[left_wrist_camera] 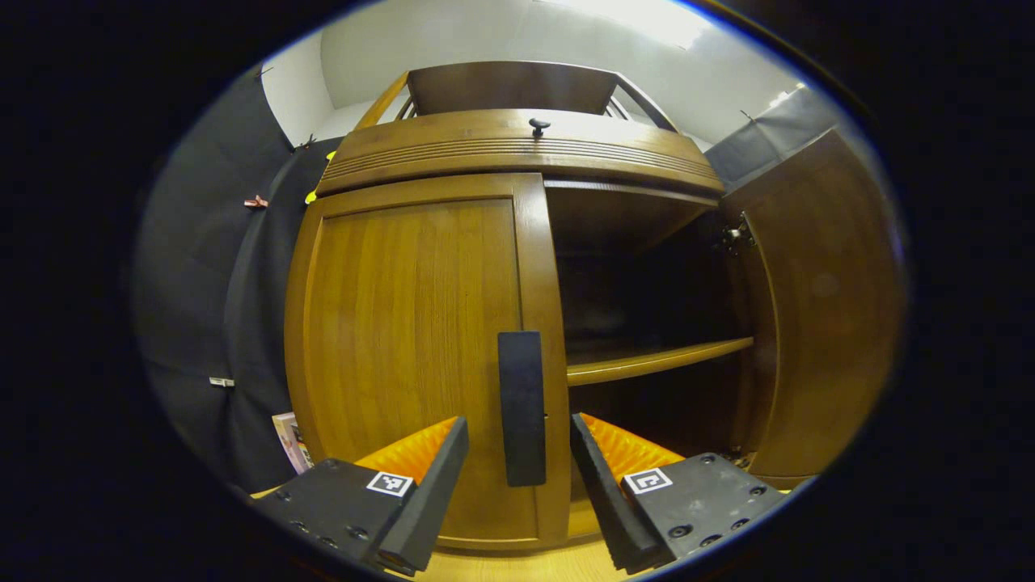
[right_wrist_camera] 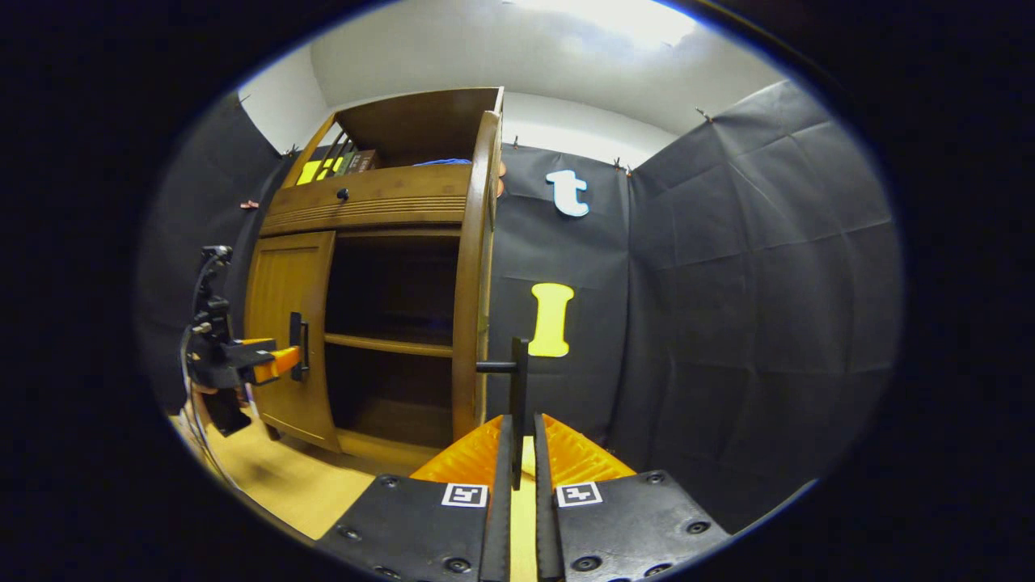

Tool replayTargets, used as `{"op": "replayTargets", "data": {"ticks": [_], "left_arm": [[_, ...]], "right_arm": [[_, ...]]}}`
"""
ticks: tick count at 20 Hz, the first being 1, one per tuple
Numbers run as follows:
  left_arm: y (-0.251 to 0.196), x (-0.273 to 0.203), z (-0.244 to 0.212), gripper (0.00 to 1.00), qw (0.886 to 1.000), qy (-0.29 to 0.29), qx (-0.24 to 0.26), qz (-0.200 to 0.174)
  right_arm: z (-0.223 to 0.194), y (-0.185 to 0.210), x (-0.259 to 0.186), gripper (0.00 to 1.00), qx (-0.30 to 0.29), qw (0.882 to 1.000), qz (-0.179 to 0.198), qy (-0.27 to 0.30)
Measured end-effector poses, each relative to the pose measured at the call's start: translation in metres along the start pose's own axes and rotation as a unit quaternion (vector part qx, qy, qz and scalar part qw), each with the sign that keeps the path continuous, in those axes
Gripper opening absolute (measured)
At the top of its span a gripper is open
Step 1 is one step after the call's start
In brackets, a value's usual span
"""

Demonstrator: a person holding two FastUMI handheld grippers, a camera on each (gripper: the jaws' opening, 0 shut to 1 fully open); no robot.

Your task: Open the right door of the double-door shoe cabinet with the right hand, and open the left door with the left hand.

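The wooden shoe cabinet [left_wrist_camera: 517,149] fills the left gripper view. Its left door [left_wrist_camera: 404,347] is closed, with a dark upright handle [left_wrist_camera: 521,388] at its inner edge. My left gripper [left_wrist_camera: 519,424] is open, one finger on each side of that handle, not pressing on it. The right door [left_wrist_camera: 817,307] stands swung wide open, baring a shelf [left_wrist_camera: 655,360]. In the right gripper view the right door [right_wrist_camera: 469,283] shows edge-on, and my right gripper [right_wrist_camera: 521,424] is shut on its handle [right_wrist_camera: 517,380]. The left gripper [right_wrist_camera: 267,364] shows far off at the left door's handle [right_wrist_camera: 297,346].
A drawer front with a small dark knob [left_wrist_camera: 538,125] runs above the doors, under an open top shelf [right_wrist_camera: 404,133] holding books. A flat box [left_wrist_camera: 291,440] leans by the cabinet's lower left. Black cloth walls [right_wrist_camera: 728,323] stand close on the right. The floor [right_wrist_camera: 275,477] is light wood.
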State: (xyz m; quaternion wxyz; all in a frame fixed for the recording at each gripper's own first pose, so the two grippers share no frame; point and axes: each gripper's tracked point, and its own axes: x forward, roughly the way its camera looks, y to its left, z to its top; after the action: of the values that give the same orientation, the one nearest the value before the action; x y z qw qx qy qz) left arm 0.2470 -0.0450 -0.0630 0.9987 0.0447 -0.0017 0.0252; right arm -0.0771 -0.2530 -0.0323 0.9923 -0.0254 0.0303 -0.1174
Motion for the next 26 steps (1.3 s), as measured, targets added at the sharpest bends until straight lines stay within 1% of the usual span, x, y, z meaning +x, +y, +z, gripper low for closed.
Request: {"op": "replayTargets", "data": {"ticks": [4, 5, 7, 8, 10, 12, 14, 15, 17, 19, 20, 22, 26], "left_arm": [[-0.001, 0.018, -0.004, 0.80, 1.000, -0.008, -0.008, 0.009], [0.000, 0.022, -0.005, 0.80, 1.000, -0.005, -0.007, 0.012], [0.001, 0.030, -0.009, 0.78, 1.000, -0.002, -0.005, 0.017], [0.000, 0.033, -0.010, 0.77, 1.000, -0.001, -0.011, 0.016], [0.004, 0.036, -0.010, 0.70, 0.999, -0.006, -0.018, 0.028], [-0.003, 0.038, -0.007, 0.54, 1.000, -0.006, -0.020, 0.016], [-0.002, 0.037, -0.009, 0.37, 1.000, -0.004, -0.015, 0.022], [-0.002, 0.036, -0.009, 0.35, 1.000, -0.003, -0.017, 0.021], [-0.003, 0.032, -0.009, 0.34, 1.000, -0.002, -0.024, 0.013], [-0.004, 0.025, -0.010, 0.31, 1.000, 0.007, -0.027, 0.001], [-0.003, 0.020, -0.009, 0.31, 0.999, 0.009, -0.031, -0.004], [-0.001, 0.007, -0.007, 0.31, 0.999, 0.016, -0.040, -0.014], [0.007, -0.032, -0.005, 0.31, 0.996, 0.031, -0.064, -0.049]], "right_arm": [[0.003, -0.002, -0.005, 0.16, -0.018, 1.000, 0.008, -0.003], [0.005, -0.003, -0.006, 0.13, -0.020, 1.000, 0.008, -0.007], [0.007, -0.004, -0.009, 0.21, -0.018, 1.000, 0.009, -0.010], [0.007, -0.004, -0.011, 0.21, -0.015, 1.000, 0.008, -0.010], [0.006, -0.007, -0.012, 0.21, -0.015, 1.000, 0.001, -0.012], [0.004, -0.007, -0.015, 0.21, -0.018, 1.000, 0.003, -0.013], [-0.007, -0.011, -0.022, 0.47, -0.019, 1.000, 0.009, -0.008], [-0.013, -0.012, -0.030, 0.60, -0.019, 1.000, 0.013, -0.006], [-0.016, -0.010, -0.037, 0.76, -0.019, 1.000, 0.015, -0.003], [-0.013, -0.005, -0.036, 0.93, -0.021, 1.000, 0.022, -0.003], [-0.010, 0.002, -0.038, 0.95, -0.021, 0.999, 0.029, -0.007], [-0.004, 0.017, -0.047, 0.96, -0.024, 0.999, 0.045, -0.016], [0.006, 0.034, -0.061, 0.96, -0.031, 0.997, 0.065, -0.027]]}}
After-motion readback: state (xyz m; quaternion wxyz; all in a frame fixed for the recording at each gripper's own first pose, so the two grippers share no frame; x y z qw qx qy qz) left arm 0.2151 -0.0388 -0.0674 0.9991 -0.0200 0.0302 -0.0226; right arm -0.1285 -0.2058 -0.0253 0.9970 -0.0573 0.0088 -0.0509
